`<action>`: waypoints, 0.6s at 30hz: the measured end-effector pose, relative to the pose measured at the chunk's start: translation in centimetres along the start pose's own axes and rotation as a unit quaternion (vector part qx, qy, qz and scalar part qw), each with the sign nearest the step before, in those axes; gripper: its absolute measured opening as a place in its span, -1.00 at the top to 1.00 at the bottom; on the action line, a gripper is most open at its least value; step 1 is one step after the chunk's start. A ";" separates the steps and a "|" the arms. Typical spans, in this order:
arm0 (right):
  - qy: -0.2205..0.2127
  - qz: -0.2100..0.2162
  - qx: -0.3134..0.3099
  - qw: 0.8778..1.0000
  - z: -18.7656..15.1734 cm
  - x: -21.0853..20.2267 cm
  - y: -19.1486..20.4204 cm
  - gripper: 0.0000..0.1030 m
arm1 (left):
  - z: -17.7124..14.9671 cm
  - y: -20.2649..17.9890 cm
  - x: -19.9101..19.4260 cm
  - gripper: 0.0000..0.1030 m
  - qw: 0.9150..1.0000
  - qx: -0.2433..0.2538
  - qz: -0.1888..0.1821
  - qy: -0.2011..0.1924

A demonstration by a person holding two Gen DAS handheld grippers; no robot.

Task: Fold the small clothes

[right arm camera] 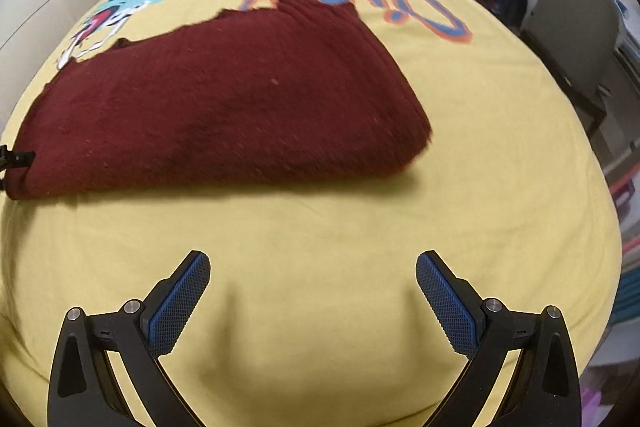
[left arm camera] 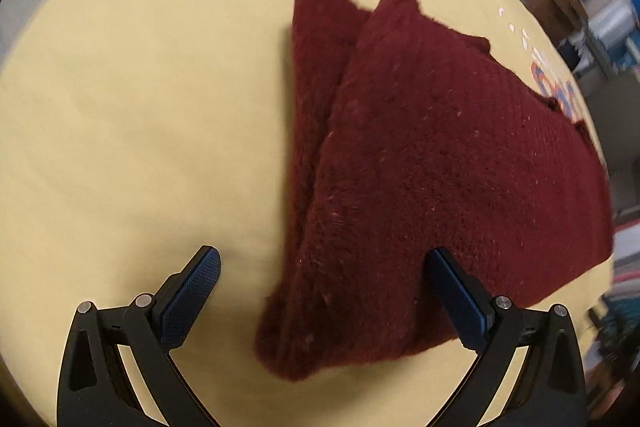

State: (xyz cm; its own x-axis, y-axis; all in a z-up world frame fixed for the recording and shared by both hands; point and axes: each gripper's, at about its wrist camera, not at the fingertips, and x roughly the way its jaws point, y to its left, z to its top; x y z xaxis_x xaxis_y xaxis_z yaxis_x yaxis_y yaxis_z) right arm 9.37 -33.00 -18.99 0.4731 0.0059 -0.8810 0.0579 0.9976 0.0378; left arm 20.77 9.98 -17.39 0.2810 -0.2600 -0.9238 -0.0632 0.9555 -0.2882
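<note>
the left gripper hangs with jaws spread wide and empty, the near corner of the dark red knit garment lying between and just under its fingers. the right gripper is also spread wide and empty, over bare yellow bedspread, with the garment ahead of it and a little to its left. the knit looks thick, soft and floppy, light enough to lift by one layer, and likely to sag and drag. the doubled edges and corners look like the best holds. the bed offers open room all around; its edge falls away to the right.
</note>
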 end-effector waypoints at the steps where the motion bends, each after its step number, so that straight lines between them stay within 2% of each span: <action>1: 0.002 -0.001 0.002 1.000 -0.2 0.1 -0.1 -0.99 | 0.1 0.2 0.2 -0.98 1.000 -0.010 -0.007 0.004; 4: 0.005 -0.004 0.005 1.000 -0.5 0.3 -0.5 -0.99 | 0.6 -0.1 0.4 -0.98 1.000 -0.004 -0.020 0.010; 6: 0.004 -0.002 0.007 1.000 -0.5 0.2 -0.5 -0.99 | 1.0 -0.6 0.4 -0.82 0.999 0.009 -0.033 0.010; 8: 0.001 0.000 0.008 1.000 -0.4 0.0 -0.6 -0.99 | 1.1 -1.5 0.2 -0.05 0.998 0.018 -0.051 0.009; 11: -0.003 0.005 0.012 1.000 -0.1 -0.4 -0.9 -0.99 | 1.5 -2.9 -0.3 0.38 0.998 0.029 -0.049 0.010; 14: -0.003 0.004 0.018 1.000 0.3 -0.8 -1.3 -0.99 | 2.0 -4.1 -1.7 0.46 0.999 0.030 -0.044 0.006; 18: -0.013 0.007 0.037 0.999 1.2 -1.3 -2.7 -0.99 | 1.3 -7.0 -4.3 0.48 0.998 0.049 -0.043 -0.011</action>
State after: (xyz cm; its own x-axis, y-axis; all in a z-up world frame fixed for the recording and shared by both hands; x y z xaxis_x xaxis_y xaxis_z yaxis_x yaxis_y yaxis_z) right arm 9.62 -35.78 -17.35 0.4963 0.0167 -0.8680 0.1151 0.9897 0.0849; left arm 21.25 4.58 -11.07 0.3018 -0.3388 -0.8911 0.0560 0.9394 -0.3382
